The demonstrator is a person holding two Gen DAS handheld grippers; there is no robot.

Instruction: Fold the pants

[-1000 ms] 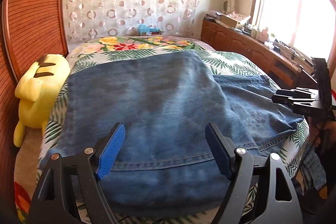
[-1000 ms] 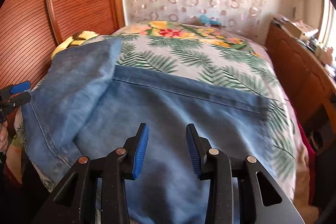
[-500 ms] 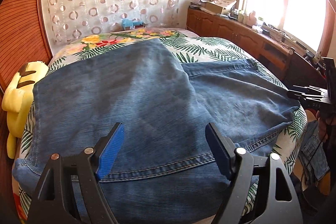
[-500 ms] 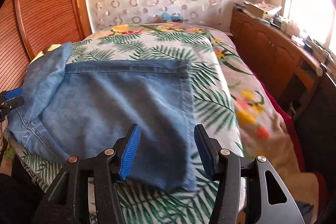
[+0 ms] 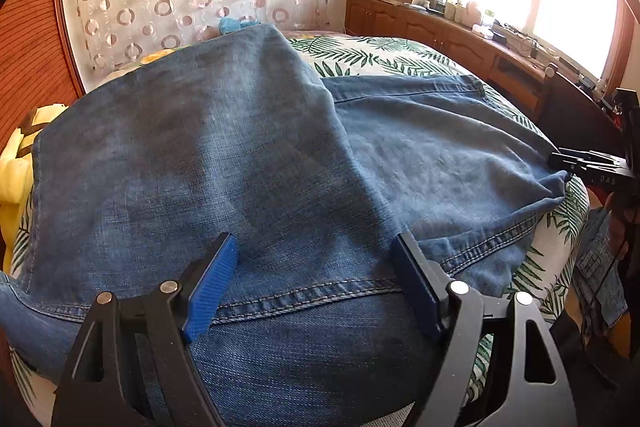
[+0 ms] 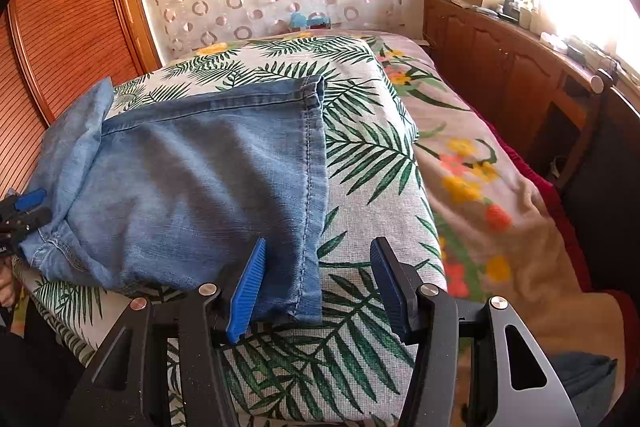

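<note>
A: Where do the faded blue denim pants (image 5: 248,163) lie?

B: Spread across the bed's white cover printed with green palm leaves (image 6: 360,155), one leg folded over the other. In the right wrist view the hemmed leg end (image 6: 314,187) stops short of the cover's right border, with bare print beyond it.

A: And the grippers?

B: The left gripper (image 5: 316,283) hangs spread wide over a stitched seam, pads clear of the cloth. The right gripper (image 6: 316,287) has just been opening; the hem's near corner sits between its blue pads (image 6: 246,291), unpinched (its tips hover above).

A: What crowds the edges?

B: A yellow plush toy (image 5: 18,163) beside the pants at the left, against the slatted wooden panel (image 6: 60,27). A low wooden cabinet (image 6: 500,67) runs along the bed's right side, small clutter on top too blurred to name.
</note>
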